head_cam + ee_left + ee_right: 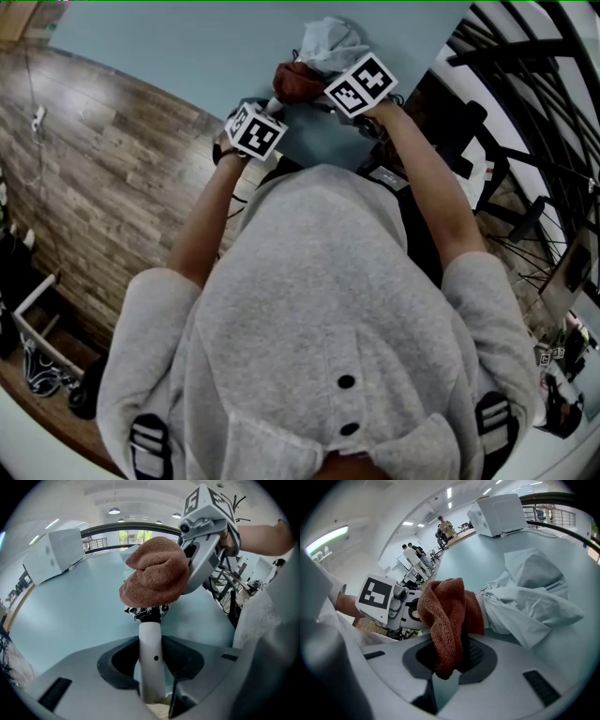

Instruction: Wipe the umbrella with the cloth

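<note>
My left gripper (151,670) is shut on the umbrella's white handle (150,637), which stands up between the jaws. A rust-brown cloth (155,575) is bunched over the umbrella just past the handle. My right gripper (450,660) is shut on that cloth (446,613), which hangs down between its jaws. Beyond the cloth the umbrella's pale grey canopy (530,597) lies crumpled on the light blue table (576,555). In the head view both grippers meet at the table's near edge, with the cloth (296,82) and the canopy (330,42) just ahead of them.
A white box (497,508) stands at the table's far side. Black metal frames and wheels (525,112) crowd the right. Wood floor (103,159) lies to the left. Several people (415,555) stand far off.
</note>
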`<state>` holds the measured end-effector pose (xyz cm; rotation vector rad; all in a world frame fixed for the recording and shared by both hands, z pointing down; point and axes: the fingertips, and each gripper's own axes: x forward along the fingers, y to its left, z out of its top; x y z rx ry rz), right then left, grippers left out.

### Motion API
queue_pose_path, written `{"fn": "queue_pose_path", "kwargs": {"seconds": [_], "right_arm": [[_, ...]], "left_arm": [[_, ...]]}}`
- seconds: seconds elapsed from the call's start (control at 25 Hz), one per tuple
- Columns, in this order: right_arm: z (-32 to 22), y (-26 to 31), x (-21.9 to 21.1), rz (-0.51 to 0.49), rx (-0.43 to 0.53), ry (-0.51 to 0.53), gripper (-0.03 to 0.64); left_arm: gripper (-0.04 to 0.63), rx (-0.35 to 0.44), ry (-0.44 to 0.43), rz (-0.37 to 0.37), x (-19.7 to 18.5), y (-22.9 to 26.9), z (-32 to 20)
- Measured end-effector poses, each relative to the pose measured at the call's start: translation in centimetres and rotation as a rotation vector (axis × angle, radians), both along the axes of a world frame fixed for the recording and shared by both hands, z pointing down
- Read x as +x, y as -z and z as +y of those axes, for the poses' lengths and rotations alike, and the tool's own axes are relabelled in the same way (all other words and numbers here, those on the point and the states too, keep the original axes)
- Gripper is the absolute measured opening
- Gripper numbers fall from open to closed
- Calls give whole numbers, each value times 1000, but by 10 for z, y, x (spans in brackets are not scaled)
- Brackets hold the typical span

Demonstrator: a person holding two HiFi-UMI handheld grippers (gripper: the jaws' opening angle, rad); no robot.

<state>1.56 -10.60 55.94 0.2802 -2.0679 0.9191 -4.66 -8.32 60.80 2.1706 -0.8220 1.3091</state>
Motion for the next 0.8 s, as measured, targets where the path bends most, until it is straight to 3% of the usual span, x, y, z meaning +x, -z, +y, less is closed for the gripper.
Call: {"fn": "queue_pose_path", "kwargs": {"seconds": [0.32,0.56,0.8], "right_arm": [[-20,-1,17,29,32,-81,80],[-48,4,40,36,88,-234,80],[-66,7,58,34,113,-321,80]], "left_arm": [[156,11,1,2,-1,1,-3],[156,6,0,7,-1,1,-1],[156,3,3,7,0,0,-3]]}}
